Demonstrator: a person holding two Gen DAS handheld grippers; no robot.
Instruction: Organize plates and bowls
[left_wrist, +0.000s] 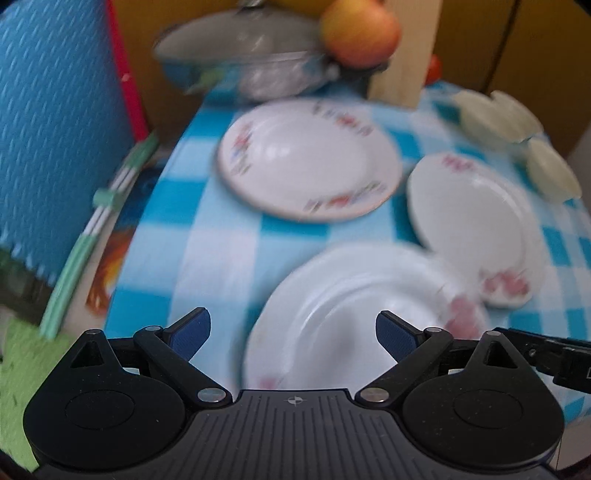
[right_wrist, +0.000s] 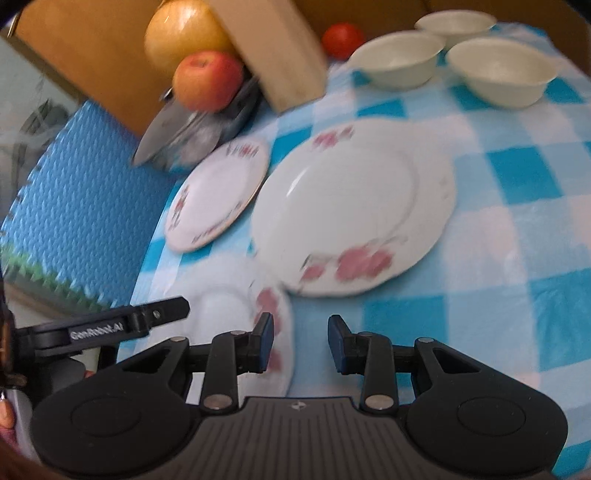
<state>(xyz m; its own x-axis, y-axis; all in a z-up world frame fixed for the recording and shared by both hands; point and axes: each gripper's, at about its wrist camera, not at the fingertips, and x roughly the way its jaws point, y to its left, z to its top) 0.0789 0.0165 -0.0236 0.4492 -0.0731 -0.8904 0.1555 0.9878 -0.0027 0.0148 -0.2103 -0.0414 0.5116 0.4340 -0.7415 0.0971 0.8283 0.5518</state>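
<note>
Round glossy plate (left_wrist: 351, 314) under open left tool (left_wrist: 293, 334), checked cloth (left_wrist: 207, 236)

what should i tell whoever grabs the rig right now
Left tool: open, empty, above the near plate.
Right tool: open, empty, over the checked cloth beside that plate.
Plates: three, lying separately on the cloth: near plate, big rose plate, small gold-rimmed plate.
Bowls: three cream bowls clustered at the far corner, side by side, not nested.
Done: nothing stacked.
Left: stack the plates, nest the bowls.
</note>
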